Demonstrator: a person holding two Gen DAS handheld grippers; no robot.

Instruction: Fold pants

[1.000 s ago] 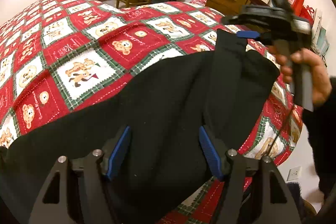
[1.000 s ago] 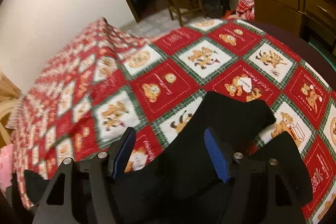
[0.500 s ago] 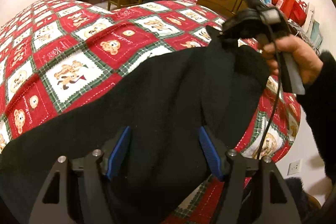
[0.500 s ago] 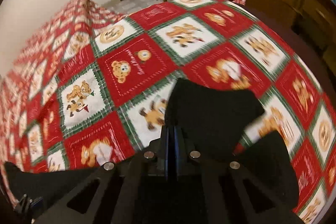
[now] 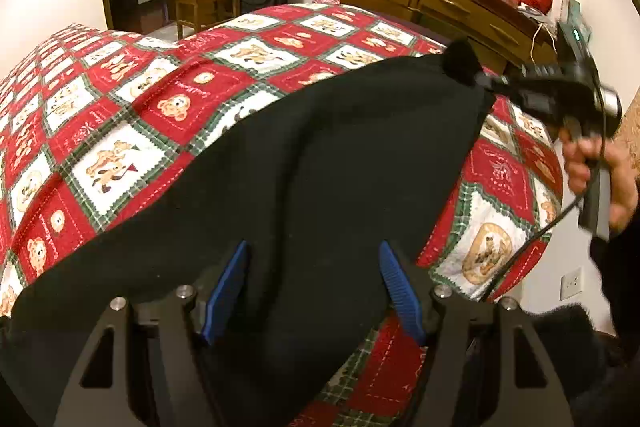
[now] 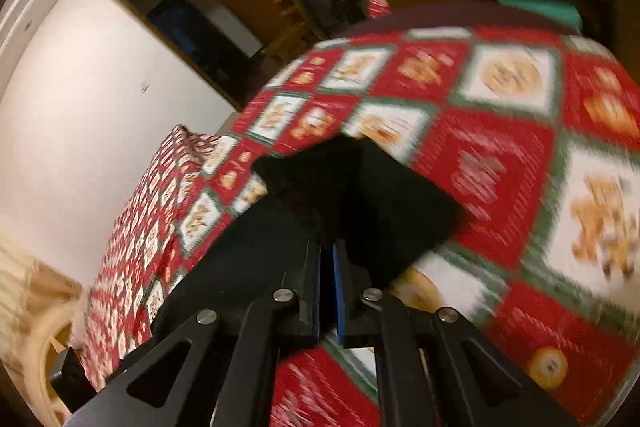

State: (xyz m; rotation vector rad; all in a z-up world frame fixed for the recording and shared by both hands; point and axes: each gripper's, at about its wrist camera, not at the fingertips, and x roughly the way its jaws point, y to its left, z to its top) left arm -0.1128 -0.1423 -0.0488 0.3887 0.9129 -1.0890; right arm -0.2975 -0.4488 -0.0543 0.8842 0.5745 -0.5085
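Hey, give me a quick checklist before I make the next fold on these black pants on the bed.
1. Right claw on pants corner: ok; cloth sits between its jaws, which are opening slightly.
2. Left claw open: ok.
3. Left claw gripping pants: not ok; cloth lies between its pads, unpinched.
4. Pants flat on bed: not ok; corner lifted.
5. Legs aligned: cannot tell.

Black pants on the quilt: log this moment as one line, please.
stage: fold begun | right gripper: shut on black pants, lifting one end | left gripper: open over pants | surface: quilt
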